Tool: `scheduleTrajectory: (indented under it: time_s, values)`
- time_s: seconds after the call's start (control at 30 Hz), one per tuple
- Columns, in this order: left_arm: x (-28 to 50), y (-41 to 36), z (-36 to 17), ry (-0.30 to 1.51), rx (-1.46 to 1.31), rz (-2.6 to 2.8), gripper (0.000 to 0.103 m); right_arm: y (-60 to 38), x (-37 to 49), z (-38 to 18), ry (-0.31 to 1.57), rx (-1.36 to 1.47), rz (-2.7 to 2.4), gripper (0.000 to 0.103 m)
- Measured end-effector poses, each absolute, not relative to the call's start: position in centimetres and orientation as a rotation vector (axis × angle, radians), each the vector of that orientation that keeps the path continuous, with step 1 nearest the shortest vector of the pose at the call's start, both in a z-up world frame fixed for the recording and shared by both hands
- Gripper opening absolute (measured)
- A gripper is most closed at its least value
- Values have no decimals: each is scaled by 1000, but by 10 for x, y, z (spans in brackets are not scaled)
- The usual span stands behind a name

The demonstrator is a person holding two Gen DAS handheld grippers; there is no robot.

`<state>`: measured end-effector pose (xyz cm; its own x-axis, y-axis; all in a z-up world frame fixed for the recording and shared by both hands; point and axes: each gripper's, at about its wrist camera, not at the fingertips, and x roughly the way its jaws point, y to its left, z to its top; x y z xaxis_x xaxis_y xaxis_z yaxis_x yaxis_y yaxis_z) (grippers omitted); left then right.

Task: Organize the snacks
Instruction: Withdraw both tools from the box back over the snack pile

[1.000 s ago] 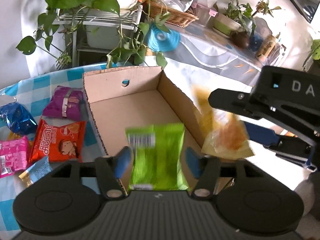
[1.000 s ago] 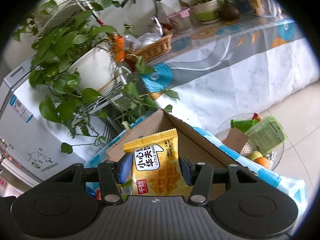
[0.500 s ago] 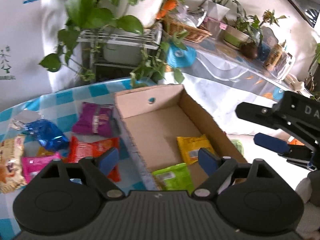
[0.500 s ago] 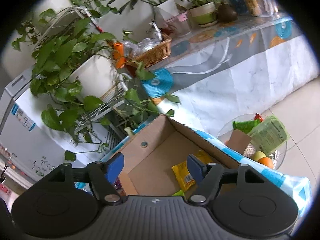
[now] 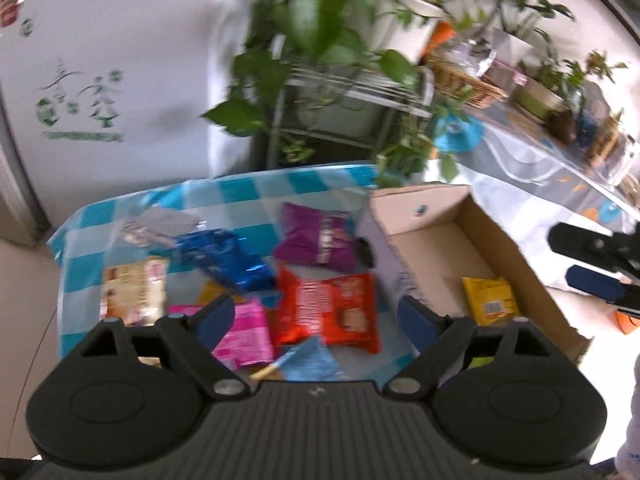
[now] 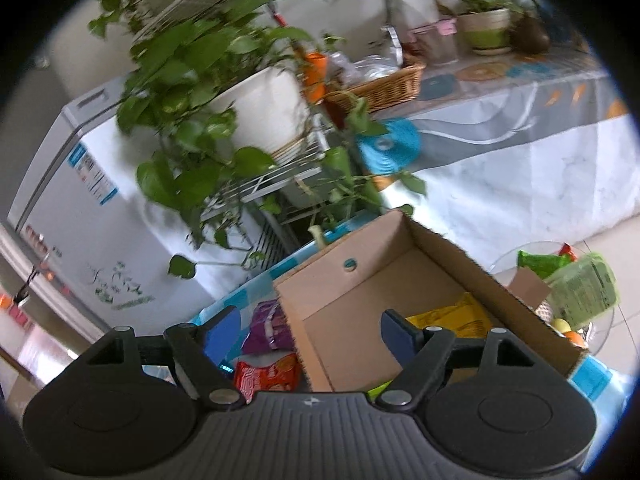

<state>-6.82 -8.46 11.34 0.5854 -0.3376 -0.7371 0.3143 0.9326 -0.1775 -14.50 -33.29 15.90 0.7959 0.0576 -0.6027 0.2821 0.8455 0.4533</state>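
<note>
A cardboard box (image 5: 424, 216) stands on the blue-checked table, with a yellow packet (image 5: 490, 300) and a sliver of green packet (image 5: 480, 362) inside. Left of it lie loose packets: red (image 5: 328, 312), purple (image 5: 316, 240), blue (image 5: 224, 260), pink (image 5: 244, 336), beige (image 5: 134, 292) and silver (image 5: 156, 224). My left gripper (image 5: 316, 316) hovers over the red packet, its jaws opening with nothing between them. My right gripper (image 6: 310, 328) hangs above the box's (image 6: 360, 256) near left corner, jaws opening and bare. The yellow packet (image 6: 452, 316) lies below it. The right gripper (image 5: 562, 256) also shows beyond the box's right wall.
Leafy plants on a wire rack (image 5: 360, 84) stand behind the table, next to a white fridge (image 5: 100, 80). A long cloth-covered table (image 6: 500, 128) carries a wicker basket (image 6: 384, 88) and pots. A glass side table (image 6: 568, 292) with fruit and green bags sits to the right of the box.
Both grippers let go of their packets, and the green and yellow packets now lie in the box. Both jaws have spread wide. The left gripper has swung left over the loose packets.
</note>
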Motion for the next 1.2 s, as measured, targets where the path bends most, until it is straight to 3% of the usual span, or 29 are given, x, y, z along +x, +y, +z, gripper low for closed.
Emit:
scheduleTrajectory:
  time_s: [0.63,1.2]
  values:
    - [-17,20,78,958,-61,-172,90,-246,-123,146,757,391,194,83]
    - [21,22,24,1096,-115,-122,90,-198,-103,94,974,246,213,83]
